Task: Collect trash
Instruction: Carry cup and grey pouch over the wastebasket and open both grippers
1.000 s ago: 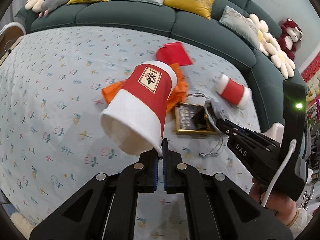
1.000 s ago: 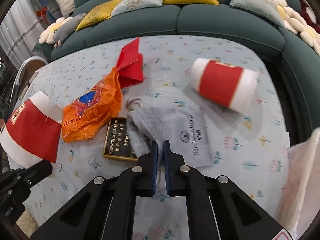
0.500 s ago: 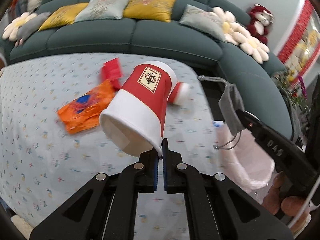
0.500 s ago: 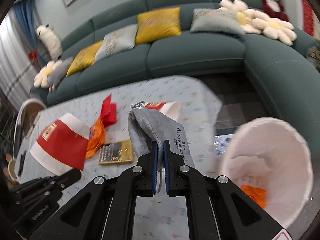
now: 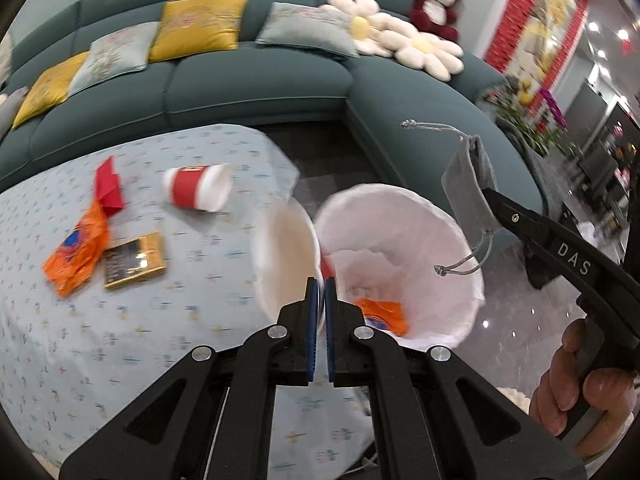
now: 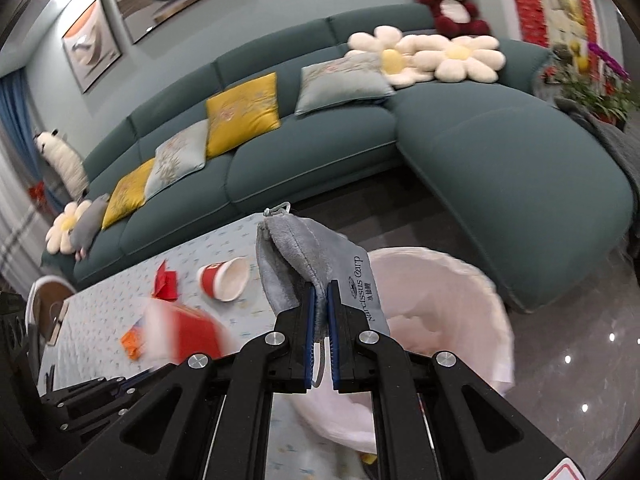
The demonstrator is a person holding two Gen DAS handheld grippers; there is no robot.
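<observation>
My left gripper (image 5: 321,292) is shut on the rim of a red and white paper cup (image 5: 286,256), held at the table's right edge beside the white-lined trash bin (image 5: 452,232); the cup's open mouth faces the camera. The cup shows blurred in the right wrist view (image 6: 184,334). My right gripper (image 6: 321,292) is shut on a grey drawstring pouch (image 6: 304,256), held above the bin (image 6: 460,300). The pouch also hangs over the bin in the left wrist view (image 5: 468,188). An orange wrapper (image 5: 380,314) lies inside the bin.
On the floral tablecloth (image 5: 120,320) lie a second red cup (image 5: 198,188), a red paper (image 5: 108,186), an orange snack bag (image 5: 76,250) and a gold-framed card (image 5: 134,260). A teal sofa (image 5: 260,76) curves behind the table and bin.
Both grippers swung right from the table toward the bin. The cup tilted so its mouth faces the camera. The pouch now hangs over the bin.
</observation>
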